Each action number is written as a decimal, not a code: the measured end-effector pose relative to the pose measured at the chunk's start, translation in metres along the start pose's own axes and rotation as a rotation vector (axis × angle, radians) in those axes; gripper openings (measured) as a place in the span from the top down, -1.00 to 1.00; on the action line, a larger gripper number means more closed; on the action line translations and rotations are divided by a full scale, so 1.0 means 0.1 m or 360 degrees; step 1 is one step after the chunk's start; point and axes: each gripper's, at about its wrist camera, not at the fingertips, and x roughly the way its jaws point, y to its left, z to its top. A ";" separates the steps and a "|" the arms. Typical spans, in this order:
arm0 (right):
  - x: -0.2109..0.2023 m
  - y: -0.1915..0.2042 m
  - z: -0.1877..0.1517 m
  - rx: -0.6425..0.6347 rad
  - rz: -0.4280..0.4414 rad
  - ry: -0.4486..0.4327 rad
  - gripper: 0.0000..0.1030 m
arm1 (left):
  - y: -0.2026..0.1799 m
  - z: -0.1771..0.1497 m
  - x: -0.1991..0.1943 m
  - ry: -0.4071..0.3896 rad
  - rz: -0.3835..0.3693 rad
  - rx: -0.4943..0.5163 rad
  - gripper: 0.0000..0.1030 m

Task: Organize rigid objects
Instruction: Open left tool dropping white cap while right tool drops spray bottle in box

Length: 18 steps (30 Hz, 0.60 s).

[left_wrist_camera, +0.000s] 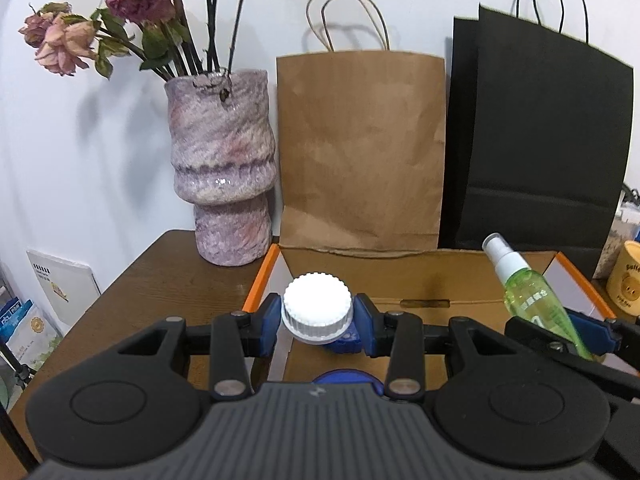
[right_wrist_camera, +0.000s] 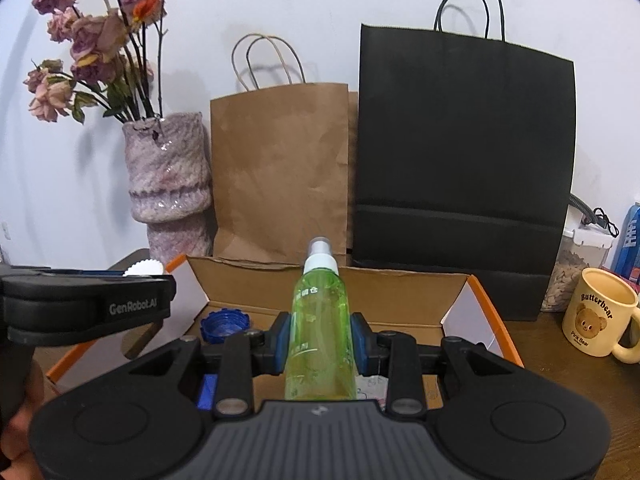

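The left gripper (left_wrist_camera: 317,317) pinches a white-capped bottle (left_wrist_camera: 316,307) and the right gripper (right_wrist_camera: 320,342) pinches a green spray bottle (right_wrist_camera: 321,320), both above the open cardboard box (right_wrist_camera: 400,300) at the table's back edge. A blue cap (right_wrist_camera: 225,325) already lies inside, so both bottles probably remain to be put in.

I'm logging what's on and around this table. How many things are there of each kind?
Paper bags: 2, brown bag and black bag
Vases: 1, vase
Cardboard boxes: 1, box
Spray bottles: 1, green bottle
Mugs: 1, mug
Screw caps: 2, white cap and blue cap
Total: 8
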 end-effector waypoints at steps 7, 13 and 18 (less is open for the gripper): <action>0.08 -0.03 -0.05 -0.0006 0.0000 0.0040 0.41 | -0.04 -0.06 0.08 0.0026 0.0019 0.0039 0.21; 0.07 -0.13 -0.05 -0.0002 -0.0048 0.0071 0.17 | -0.03 -0.07 0.07 0.0012 0.0044 0.0050 -0.39; -0.03 -0.23 0.01 -0.0013 -0.0103 0.0020 -0.90 | 0.01 -0.06 0.03 -0.0023 0.0050 0.0029 -1.00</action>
